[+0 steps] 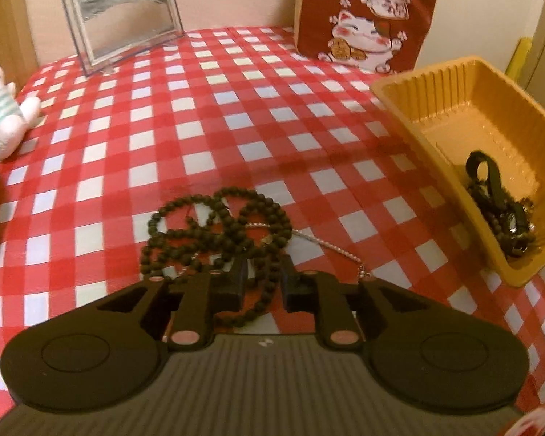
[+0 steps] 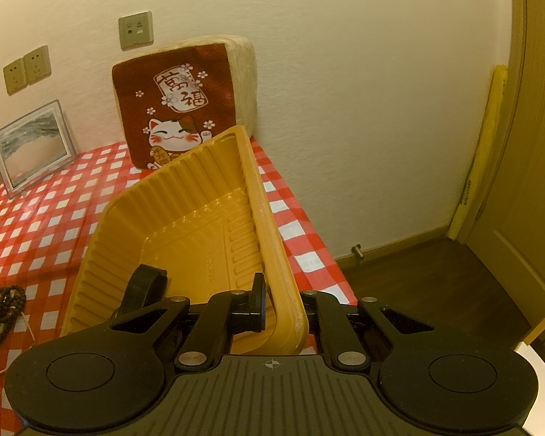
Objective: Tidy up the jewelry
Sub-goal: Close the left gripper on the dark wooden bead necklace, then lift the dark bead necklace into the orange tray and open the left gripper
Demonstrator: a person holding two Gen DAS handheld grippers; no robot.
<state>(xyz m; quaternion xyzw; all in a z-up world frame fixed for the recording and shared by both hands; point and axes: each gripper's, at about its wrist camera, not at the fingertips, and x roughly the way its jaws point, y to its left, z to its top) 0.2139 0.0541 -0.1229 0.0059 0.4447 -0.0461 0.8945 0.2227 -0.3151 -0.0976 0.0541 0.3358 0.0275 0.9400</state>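
The right gripper (image 2: 278,305) has its fingers clamped on the rim of a ribbed yellow plastic tray (image 2: 185,210), tilted at the red-checked counter's (image 1: 207,116) right edge; it could tip. The left gripper's (image 1: 263,285) fingers stand slightly apart astride a tangled dark-bead necklace (image 1: 218,225) near the front edge, which may snag its silver chain (image 1: 330,245).

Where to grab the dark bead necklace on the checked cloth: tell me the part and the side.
Grip the strand of the dark bead necklace that already runs between the open fingers of the left hand-held gripper, coming from above and the near side. The necklace lies flat in tangled loops on the checked tablecloth, so a single strand probably pinches more cleanly than the heap, and it avoids the silver chain beside it.
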